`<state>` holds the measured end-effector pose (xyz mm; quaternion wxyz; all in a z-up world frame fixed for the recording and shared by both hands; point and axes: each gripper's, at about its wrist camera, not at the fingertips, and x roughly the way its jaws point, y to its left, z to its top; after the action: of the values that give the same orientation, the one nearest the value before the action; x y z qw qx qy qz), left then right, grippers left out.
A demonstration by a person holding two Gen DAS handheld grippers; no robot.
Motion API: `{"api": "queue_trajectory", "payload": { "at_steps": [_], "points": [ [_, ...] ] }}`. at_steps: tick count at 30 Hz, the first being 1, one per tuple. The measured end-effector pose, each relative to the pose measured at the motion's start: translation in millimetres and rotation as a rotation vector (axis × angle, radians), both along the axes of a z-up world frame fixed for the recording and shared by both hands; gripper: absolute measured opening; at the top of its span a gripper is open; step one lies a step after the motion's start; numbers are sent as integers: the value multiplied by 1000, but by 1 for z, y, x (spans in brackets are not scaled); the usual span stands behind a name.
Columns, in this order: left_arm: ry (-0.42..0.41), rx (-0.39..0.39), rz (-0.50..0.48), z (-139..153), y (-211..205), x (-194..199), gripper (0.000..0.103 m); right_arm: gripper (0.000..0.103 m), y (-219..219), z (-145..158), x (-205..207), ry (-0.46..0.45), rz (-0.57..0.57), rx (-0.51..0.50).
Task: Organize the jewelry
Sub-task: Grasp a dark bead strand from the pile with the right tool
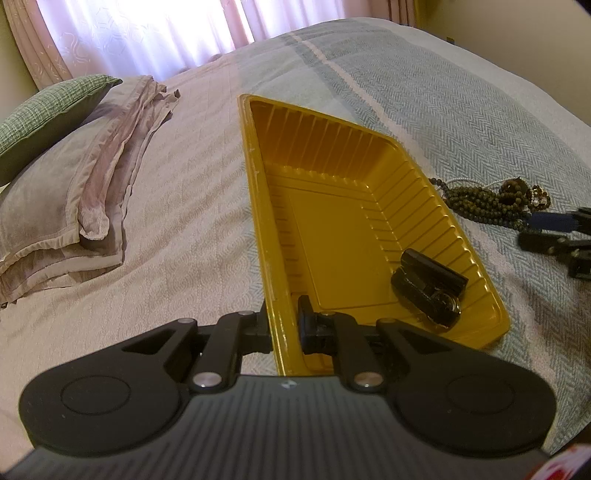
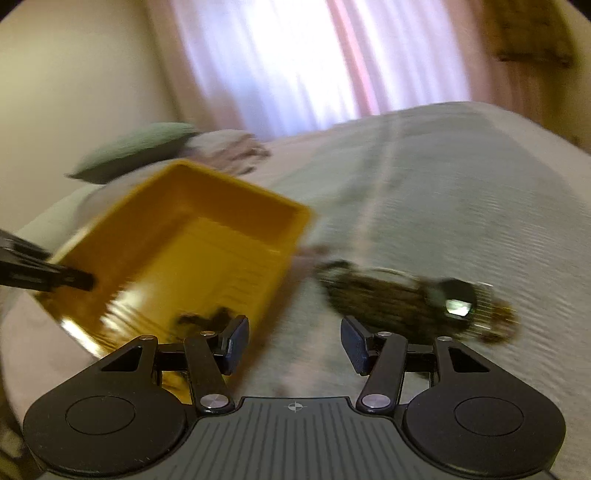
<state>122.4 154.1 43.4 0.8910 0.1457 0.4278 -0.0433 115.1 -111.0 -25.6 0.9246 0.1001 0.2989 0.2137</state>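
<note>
A yellow plastic tray lies on the bed. My left gripper is shut on the tray's near left rim. A black watch lies in the tray's near right corner. A pile of dark bead necklaces and jewelry lies on the bedspread right of the tray. In the blurred right wrist view the tray is at left and the jewelry pile is just ahead to the right. My right gripper is open and empty, between tray and pile; it also shows in the left wrist view.
A folded pinkish blanket and a green pillow lie at the left of the bed. Curtains hang behind the bed. The grey herringbone bedspread stretches to the right.
</note>
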Motion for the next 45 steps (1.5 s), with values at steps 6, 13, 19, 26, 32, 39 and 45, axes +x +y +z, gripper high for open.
{"api": "queue_trajectory", "payload": {
  "at_steps": [6,13,19,26,32,39,45],
  "points": [
    [1,1,3,0,0,0,10,55,-53,-15,3,7,-153,-124],
    [4,2,5,0,0,0,10,55,-73,-18,21,0,-147,-147],
    [4,2,5,0,1,0,10,29,-38,-26,24,-43,11,-290],
    [3,-1,3,1,1,2,10,7,-18,-36,30,-93,70,-454],
    [2,-2,3,1,2,2,10,6,-31,-11,27,-119,44,-353],
    [-1,-3,3,1,1,1,10,6,-52,29,22,-130,5,-216],
    [-1,-3,2,1,1,1,10,6,-53,35,19,-129,9,-225]
  ]
}}
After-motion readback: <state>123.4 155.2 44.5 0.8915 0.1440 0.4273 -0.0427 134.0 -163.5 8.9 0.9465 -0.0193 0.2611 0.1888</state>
